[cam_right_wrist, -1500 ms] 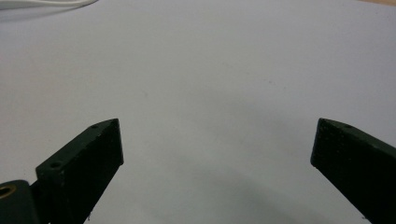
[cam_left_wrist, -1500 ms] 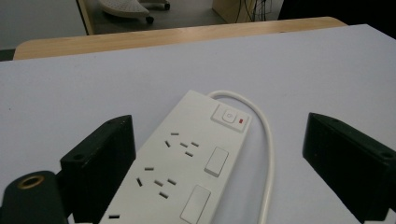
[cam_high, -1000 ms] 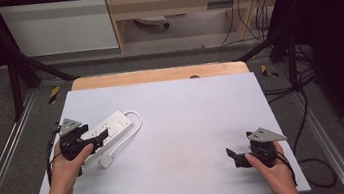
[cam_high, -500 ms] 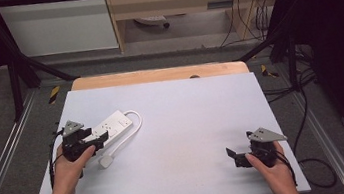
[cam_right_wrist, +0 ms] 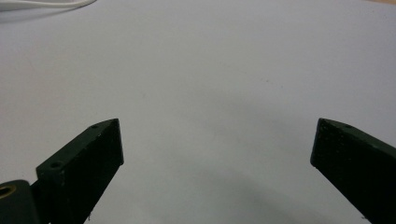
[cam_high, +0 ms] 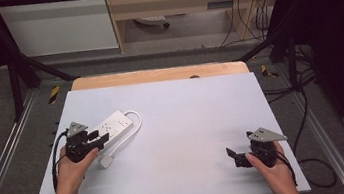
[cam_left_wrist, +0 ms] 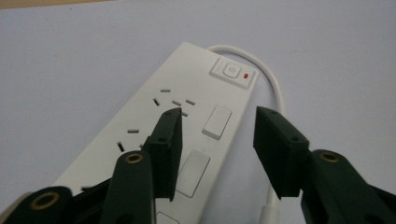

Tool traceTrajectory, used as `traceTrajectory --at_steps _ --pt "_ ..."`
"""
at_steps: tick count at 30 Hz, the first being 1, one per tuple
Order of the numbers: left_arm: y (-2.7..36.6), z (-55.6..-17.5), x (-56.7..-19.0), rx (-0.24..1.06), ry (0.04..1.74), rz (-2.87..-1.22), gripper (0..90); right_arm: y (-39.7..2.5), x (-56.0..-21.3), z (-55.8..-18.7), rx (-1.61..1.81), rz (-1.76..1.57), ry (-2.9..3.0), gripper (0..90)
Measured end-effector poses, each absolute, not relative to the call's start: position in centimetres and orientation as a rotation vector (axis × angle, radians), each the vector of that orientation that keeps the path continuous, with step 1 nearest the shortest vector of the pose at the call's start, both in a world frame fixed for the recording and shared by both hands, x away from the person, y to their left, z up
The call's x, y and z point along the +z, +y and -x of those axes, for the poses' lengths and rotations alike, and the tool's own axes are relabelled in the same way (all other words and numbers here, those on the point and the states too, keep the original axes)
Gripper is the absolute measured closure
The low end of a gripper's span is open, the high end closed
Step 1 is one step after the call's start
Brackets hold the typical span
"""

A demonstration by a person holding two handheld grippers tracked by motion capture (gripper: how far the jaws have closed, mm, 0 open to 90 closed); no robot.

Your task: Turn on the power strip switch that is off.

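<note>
White plastic power strip (cam_high: 111,125) lying near left edge of white bench (cam_high: 189,125), cord looped beside. Left gripper (cam_left_wrist: 217,128) over its near end, jaws apart, straddling. Right gripper (cam_high: 232,153) near right edge, jaws wide, nothing between.

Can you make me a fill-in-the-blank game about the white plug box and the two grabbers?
1. The left gripper has its jaws open over the ____ power strip.
2. The small light beside the power strip's switch is ____.
3. The right gripper hangs over bare table with its jaws ____.

Missing words: white; red; open
</note>
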State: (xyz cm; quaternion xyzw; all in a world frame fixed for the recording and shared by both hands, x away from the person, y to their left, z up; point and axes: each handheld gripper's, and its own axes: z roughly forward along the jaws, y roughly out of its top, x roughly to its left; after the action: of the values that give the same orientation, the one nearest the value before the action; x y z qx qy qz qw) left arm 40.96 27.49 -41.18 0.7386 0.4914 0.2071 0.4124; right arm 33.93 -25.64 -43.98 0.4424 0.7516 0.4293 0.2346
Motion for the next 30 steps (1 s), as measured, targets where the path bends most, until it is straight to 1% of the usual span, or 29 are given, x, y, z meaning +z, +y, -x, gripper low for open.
traceTrajectory --at_steps 13,14,15,20,21,22,30 --pt "27.7 -41.2 -41.6 0.493 1.243 -1.866 70.7 -25.7 -44.0 -34.0 1.178 -1.216 2.064 3.0" --pt "27.7 -41.2 -41.7 0.491 1.243 -1.869 70.7 -25.7 -44.0 -34.0 1.178 -1.216 2.064 3.0" --pt "27.7 -41.3 -41.8 0.482 1.249 -1.867 73.9 -25.6 -44.0 -34.0 1.181 -1.219 2.062 2.9" --pt "27.6 -41.6 -42.0 0.48 1.241 -1.882 81.7 -25.6 -44.0 -34.0 1.178 -1.215 2.064 3.0" --pt "27.6 -41.6 -42.1 0.482 1.238 -1.885 81.7 -25.6 -44.0 -34.0 1.178 -1.215 2.064 3.0" --pt "27.6 -41.7 -42.2 0.482 1.238 -1.883 84.3 -25.6 -44.0 -33.9 1.178 -1.215 2.066 3.0" --pt "27.8 -42.0 -42.6 0.474 1.245 -1.894 89.8 -25.6 -44.0 -33.9 1.178 -1.215 2.07 3.0"
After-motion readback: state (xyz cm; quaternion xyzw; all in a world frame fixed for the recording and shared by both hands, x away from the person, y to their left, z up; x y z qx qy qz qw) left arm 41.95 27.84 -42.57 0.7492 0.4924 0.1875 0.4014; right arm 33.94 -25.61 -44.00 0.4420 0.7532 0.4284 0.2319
